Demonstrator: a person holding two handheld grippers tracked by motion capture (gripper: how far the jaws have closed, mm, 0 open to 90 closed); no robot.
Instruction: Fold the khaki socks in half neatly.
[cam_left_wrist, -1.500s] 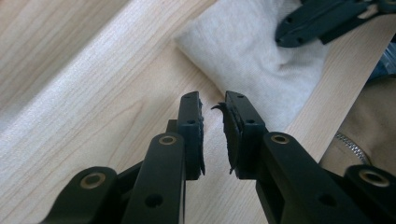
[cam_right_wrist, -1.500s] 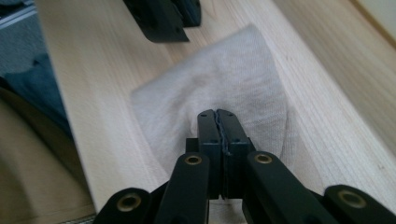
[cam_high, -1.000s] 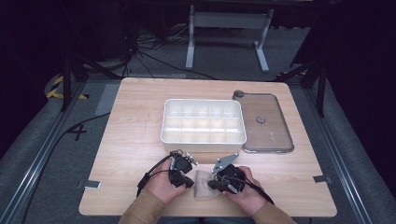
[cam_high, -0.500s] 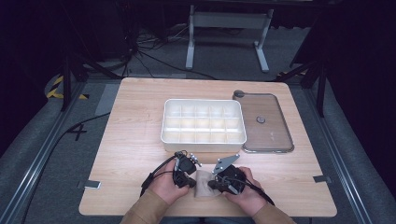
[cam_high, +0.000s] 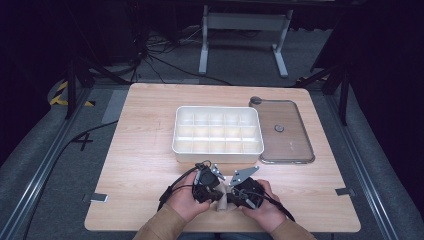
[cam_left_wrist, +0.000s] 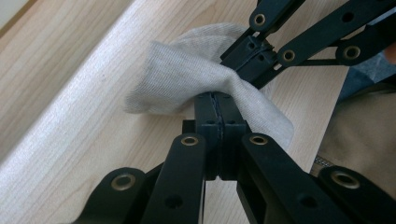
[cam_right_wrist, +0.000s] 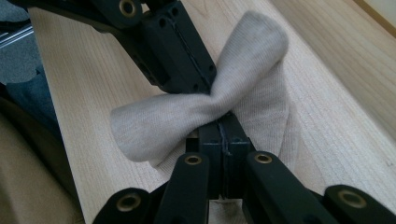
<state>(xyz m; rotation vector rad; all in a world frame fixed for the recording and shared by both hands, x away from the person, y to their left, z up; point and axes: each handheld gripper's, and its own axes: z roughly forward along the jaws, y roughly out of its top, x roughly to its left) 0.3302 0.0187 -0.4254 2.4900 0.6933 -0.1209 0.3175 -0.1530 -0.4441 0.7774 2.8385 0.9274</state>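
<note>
A small beige sock (cam_high: 220, 203) lies bunched near the table's front edge, between my two hands. My left gripper (cam_left_wrist: 215, 99) is shut on the sock (cam_left_wrist: 182, 70), pinching a fold of the fabric. My right gripper (cam_right_wrist: 223, 125) is shut on the sock (cam_right_wrist: 254, 51) too, gripping it at the narrow middle. The two grippers meet almost tip to tip: the right gripper (cam_left_wrist: 243, 59) comes in from the upper right of the left gripper view, and the left gripper (cam_right_wrist: 201, 80) comes in from the top left of the right gripper view. In the high view my left gripper (cam_high: 215, 192) and right gripper (cam_high: 230, 195) sit close together.
A white tray (cam_high: 218, 155) with several compartments stands at the table's middle. A clear lid (cam_high: 295, 142) with a small knob lies flat to its right. The wooden table (cam_high: 135, 165) ends just behind my hands, where tan sleeves come in.
My left hand has shifted a little to the right, toward the right gripper. The right hand has stayed put.
</note>
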